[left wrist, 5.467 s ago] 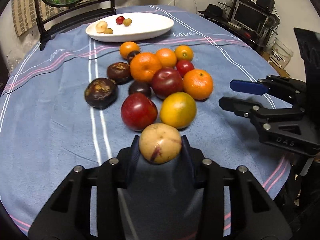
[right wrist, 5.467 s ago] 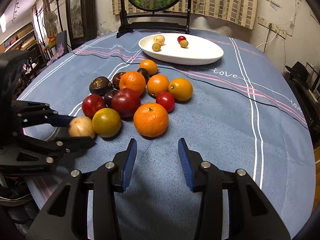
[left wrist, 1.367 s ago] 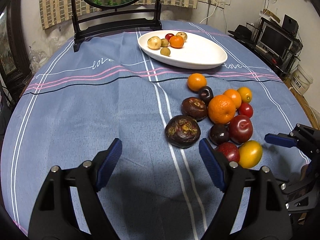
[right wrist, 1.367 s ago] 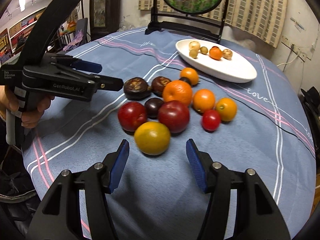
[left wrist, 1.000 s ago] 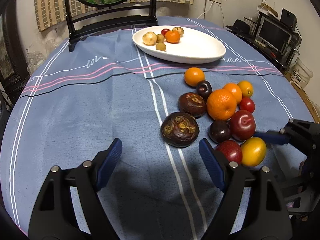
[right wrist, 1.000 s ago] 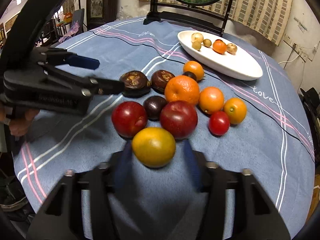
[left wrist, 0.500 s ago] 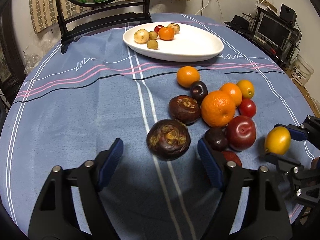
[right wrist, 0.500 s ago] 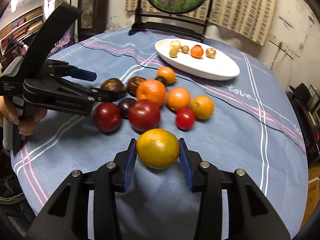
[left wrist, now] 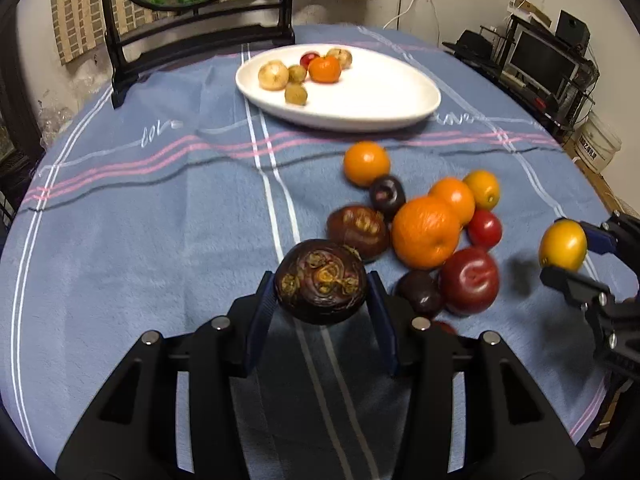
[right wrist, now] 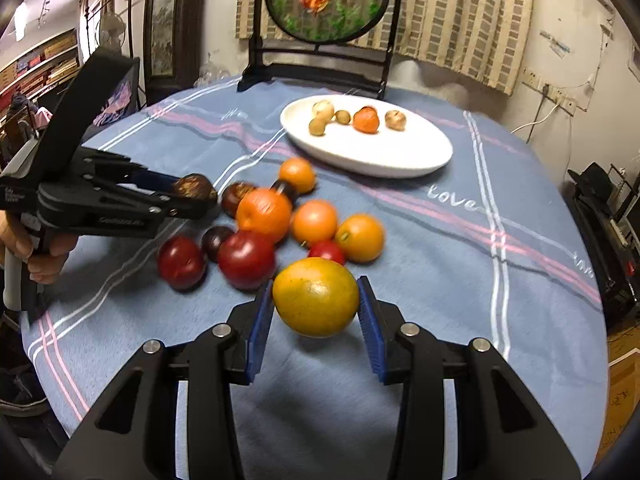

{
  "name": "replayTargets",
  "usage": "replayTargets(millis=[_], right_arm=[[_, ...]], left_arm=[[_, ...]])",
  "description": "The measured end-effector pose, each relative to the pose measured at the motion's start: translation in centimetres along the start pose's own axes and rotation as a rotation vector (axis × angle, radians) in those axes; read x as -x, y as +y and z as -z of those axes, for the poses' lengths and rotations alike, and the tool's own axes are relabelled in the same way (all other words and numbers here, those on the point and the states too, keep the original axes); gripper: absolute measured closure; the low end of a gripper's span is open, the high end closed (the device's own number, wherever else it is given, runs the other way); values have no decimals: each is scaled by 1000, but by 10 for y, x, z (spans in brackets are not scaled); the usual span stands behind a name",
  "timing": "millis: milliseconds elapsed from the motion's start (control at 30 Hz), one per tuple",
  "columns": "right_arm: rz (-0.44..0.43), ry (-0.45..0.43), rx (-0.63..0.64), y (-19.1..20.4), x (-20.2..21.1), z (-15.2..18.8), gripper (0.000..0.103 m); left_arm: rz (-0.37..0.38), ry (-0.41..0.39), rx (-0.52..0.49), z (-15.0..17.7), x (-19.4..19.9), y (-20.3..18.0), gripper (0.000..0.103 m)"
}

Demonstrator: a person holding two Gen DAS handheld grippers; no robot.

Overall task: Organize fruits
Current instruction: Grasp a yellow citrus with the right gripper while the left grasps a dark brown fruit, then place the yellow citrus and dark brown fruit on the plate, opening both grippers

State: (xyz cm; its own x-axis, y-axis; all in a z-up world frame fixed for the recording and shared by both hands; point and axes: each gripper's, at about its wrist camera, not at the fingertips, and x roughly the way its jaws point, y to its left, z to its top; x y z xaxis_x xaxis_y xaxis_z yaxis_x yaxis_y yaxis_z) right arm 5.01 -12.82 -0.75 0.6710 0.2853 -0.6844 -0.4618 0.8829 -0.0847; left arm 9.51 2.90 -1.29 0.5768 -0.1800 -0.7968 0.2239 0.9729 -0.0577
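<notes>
My left gripper (left wrist: 320,312) is shut on a dark purple mangosteen (left wrist: 320,282), held just above the blue cloth; it also shows in the right wrist view (right wrist: 194,190). My right gripper (right wrist: 316,320) is shut on a yellow-orange fruit (right wrist: 316,296), lifted above the cloth; it shows at the right of the left wrist view (left wrist: 562,244). A pile of oranges (left wrist: 426,232), red plums (left wrist: 470,280) and dark fruits (left wrist: 358,226) lies on the cloth. A white oval plate (left wrist: 372,96) at the back holds several small fruits.
A dark wooden stand with a round painted screen (right wrist: 320,4) stands behind the plate. The round table's edge is near on the right (left wrist: 592,400). Shelves with electronics (left wrist: 544,56) stand beyond the table.
My left gripper has shut on the mangosteen and lifted it slightly. My right gripper has risen with the yellow-orange fruit, away from the pile.
</notes>
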Motion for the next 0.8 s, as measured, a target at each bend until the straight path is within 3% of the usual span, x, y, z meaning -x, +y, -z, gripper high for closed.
replayTargets(millis=[367,567,800], right_arm=[[30,-71,-22,-32,-3,-48,61],[26,-84,-51,-50,-35,-89,61],[41,-11,-72,-66,-92,-115,61]], left_arm=[[-14,-63,-22,-47,7,-7,56],[3,-77,19,-95,-16,-3,56],[12,-54,11,-128,-56,-12,56]])
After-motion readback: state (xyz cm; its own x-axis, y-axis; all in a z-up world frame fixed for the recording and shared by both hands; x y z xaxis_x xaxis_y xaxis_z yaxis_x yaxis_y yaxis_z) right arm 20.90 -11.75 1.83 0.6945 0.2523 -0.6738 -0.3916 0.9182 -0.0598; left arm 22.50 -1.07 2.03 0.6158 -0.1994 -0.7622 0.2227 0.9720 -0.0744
